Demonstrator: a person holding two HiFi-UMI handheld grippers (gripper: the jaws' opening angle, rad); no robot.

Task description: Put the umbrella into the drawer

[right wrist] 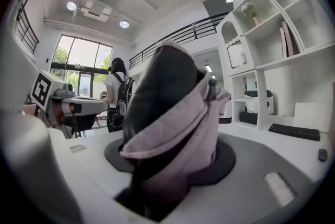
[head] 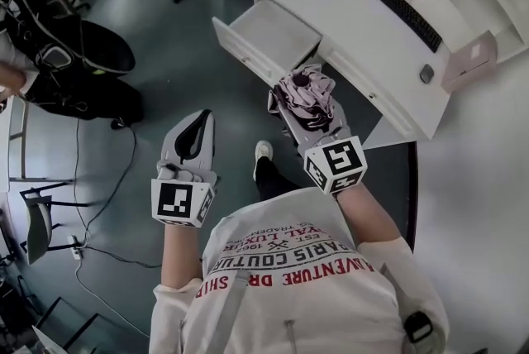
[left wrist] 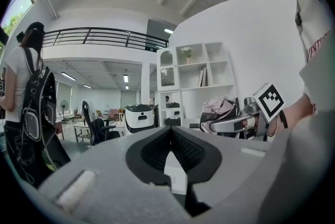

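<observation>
Right claw (head: 299, 106) grips the folded pink umbrella (head: 307, 88), which seemingly points along its jaws toward the open drawer (head: 271, 31) just ahead; left claw (head: 201, 116), pinched shut and empty, hangs farther back.

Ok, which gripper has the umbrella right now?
The right gripper: the folded pink-and-black umbrella is clamped between its jaws. The left gripper is shut with nothing in it.

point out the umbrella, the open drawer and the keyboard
umbrella (head: 306, 89), head view, on its bunched pink fabric
drawer (head: 277, 28), head view, on its bare inside floor
keyboard (head: 405, 13), head view, on the middle of its keys
</observation>
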